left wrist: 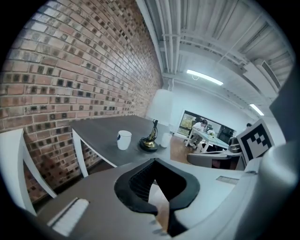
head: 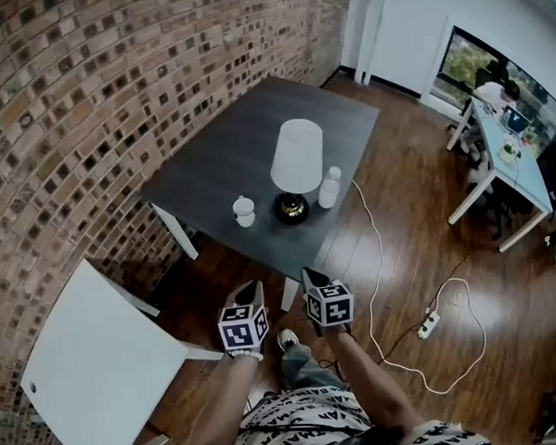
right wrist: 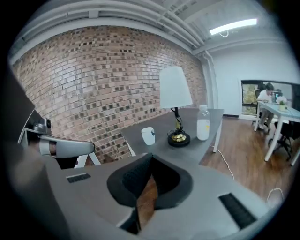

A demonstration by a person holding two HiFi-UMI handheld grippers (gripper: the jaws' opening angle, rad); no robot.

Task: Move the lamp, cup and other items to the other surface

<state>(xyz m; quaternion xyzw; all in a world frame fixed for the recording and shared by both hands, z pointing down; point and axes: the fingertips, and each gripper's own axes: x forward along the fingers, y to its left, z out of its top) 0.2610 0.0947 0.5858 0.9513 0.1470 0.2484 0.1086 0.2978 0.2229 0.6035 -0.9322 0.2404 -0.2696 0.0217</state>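
Sitting together on the dark table (head: pixel 210 174), the lamp (head: pixel 296 160), cup (head: pixel 244 210) and bottle (head: pixel 329 187) are fitting either a move ahead or one completed. The left gripper (head: pixel 252 287) and right gripper (head: pixel 310 275) are hanging near the body, jaws pressed together on nothing. Only the head view is showing the white table (head: pixel 100 366) and its bare top, while the gripper views are settling the jaws.

Centre frame, the worktop (head: pixel 228 164) is smooth, matt dark grey. The lamp (head: pixel 297 155) has a matt white shade over a glossy black base with brassy metal; the cup (head: pixel 245 210) is glossy white, the bottle (head: pixel 329 188) translucent plastic. At right the floor (head: pixel 419 256) is polished wood; at upper left the wall (head: pixel 67 107) is rough brick
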